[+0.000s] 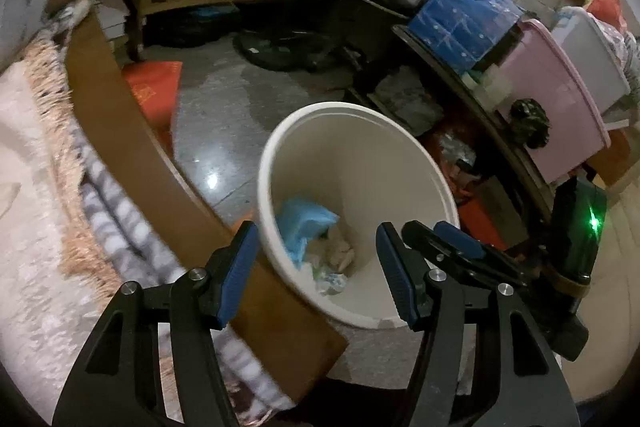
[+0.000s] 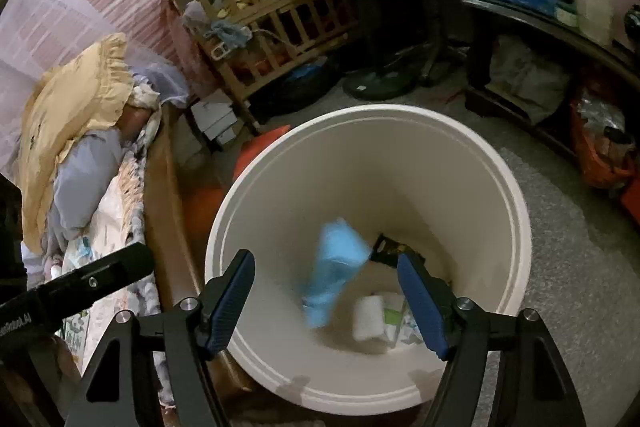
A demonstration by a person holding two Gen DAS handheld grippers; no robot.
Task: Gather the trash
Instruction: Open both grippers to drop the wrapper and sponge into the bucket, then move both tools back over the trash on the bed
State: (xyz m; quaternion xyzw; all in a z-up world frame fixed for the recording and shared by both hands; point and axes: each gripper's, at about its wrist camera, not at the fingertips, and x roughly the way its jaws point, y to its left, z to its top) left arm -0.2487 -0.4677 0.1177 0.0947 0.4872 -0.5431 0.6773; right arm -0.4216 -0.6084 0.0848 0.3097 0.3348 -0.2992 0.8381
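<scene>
Both grippers are hanging over a white bin (image 2: 516,195) that is standing on the grey floor (image 1: 224,99) beside the wooden bed edge (image 1: 120,115).

The left gripper (image 1: 316,271) is pointing down toward the bin mouth with its blue-padded fingers (image 1: 240,267) standing apart and nothing between them. The right gripper (image 2: 326,301) is likewise sitting above the bin opening, its fingers (image 2: 420,307) spread wide and pressing on nothing.

Inside the bin, a light blue piece of trash (image 2: 336,263) is showing blurred, clear of both pads; whether it is resting or falling cannot be told. Beneath it, white crumpled paper (image 2: 368,319) and a dark wrapper (image 2: 390,247) are lying on the bin floor. In the left view the same blue piece (image 1: 304,227) is lying against the near inner wall.

A wooden crib (image 2: 272,27) is standing behind the bin.
</scene>
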